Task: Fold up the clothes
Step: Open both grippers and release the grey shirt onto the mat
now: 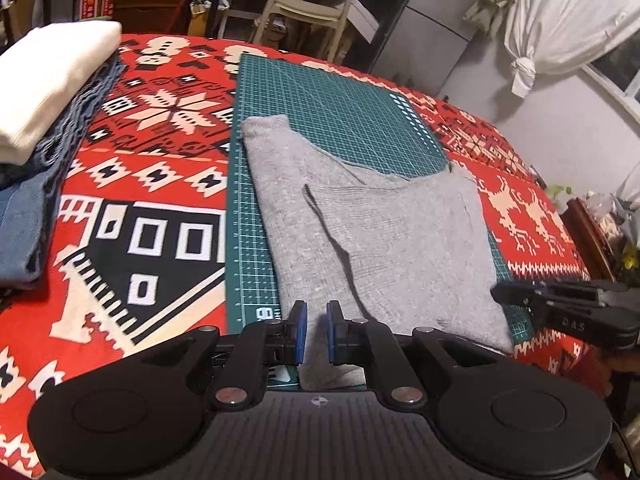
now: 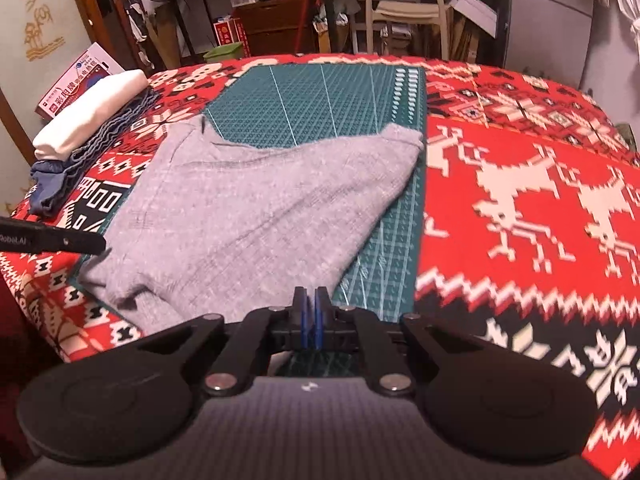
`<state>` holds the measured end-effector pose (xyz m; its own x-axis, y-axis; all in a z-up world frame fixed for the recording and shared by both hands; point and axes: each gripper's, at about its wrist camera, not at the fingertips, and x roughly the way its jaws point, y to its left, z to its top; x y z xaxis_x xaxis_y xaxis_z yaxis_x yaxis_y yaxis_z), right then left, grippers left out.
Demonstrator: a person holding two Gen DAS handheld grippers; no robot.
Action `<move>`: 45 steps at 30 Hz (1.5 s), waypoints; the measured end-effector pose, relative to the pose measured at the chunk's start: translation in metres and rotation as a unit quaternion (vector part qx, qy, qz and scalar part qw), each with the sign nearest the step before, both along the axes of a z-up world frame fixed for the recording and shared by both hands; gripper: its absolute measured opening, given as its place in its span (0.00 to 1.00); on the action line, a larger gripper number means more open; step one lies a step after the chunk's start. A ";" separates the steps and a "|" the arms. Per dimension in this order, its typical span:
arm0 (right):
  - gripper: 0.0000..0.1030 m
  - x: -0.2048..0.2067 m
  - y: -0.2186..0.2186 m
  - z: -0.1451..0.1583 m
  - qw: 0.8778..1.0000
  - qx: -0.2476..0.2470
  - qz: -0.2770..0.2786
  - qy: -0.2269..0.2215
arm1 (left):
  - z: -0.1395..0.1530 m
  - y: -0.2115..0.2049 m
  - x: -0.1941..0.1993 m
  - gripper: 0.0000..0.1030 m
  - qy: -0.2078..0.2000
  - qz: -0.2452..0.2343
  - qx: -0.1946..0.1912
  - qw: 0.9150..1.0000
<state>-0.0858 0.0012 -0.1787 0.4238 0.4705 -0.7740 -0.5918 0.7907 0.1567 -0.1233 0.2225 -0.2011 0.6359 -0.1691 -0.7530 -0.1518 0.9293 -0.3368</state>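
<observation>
A grey knit garment (image 1: 380,232) (image 2: 248,200) lies partly folded on a green cutting mat (image 1: 340,100) (image 2: 320,100), with one narrow part reaching towards the far side. My left gripper (image 1: 316,320) hovers over the garment's near edge. Its blue pads stand a little apart and nothing is clamped between them. In the right wrist view, the left gripper (image 2: 80,242) shows as a black finger at the garment's left corner. My right gripper (image 2: 310,304) has its pads pressed together just short of the garment's near right edge, over the mat. From the left wrist camera, the right gripper (image 1: 498,294) sits beside the garment's right corner.
A red patterned blanket (image 1: 160,208) (image 2: 520,200) covers the table. At the left stands a stack of folded clothes, a white piece (image 1: 52,80) (image 2: 92,112) on blue ones (image 1: 24,216) (image 2: 52,188). A printed box (image 2: 80,80) sits behind the stack. A pale chair (image 2: 404,4) and shelves stand beyond the table.
</observation>
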 end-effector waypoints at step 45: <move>0.45 -0.003 -0.003 0.028 1.000 0.022 -0.017 -0.012 | -0.011 0.032 0.067 0.07 -0.023 0.069 -0.017 0.997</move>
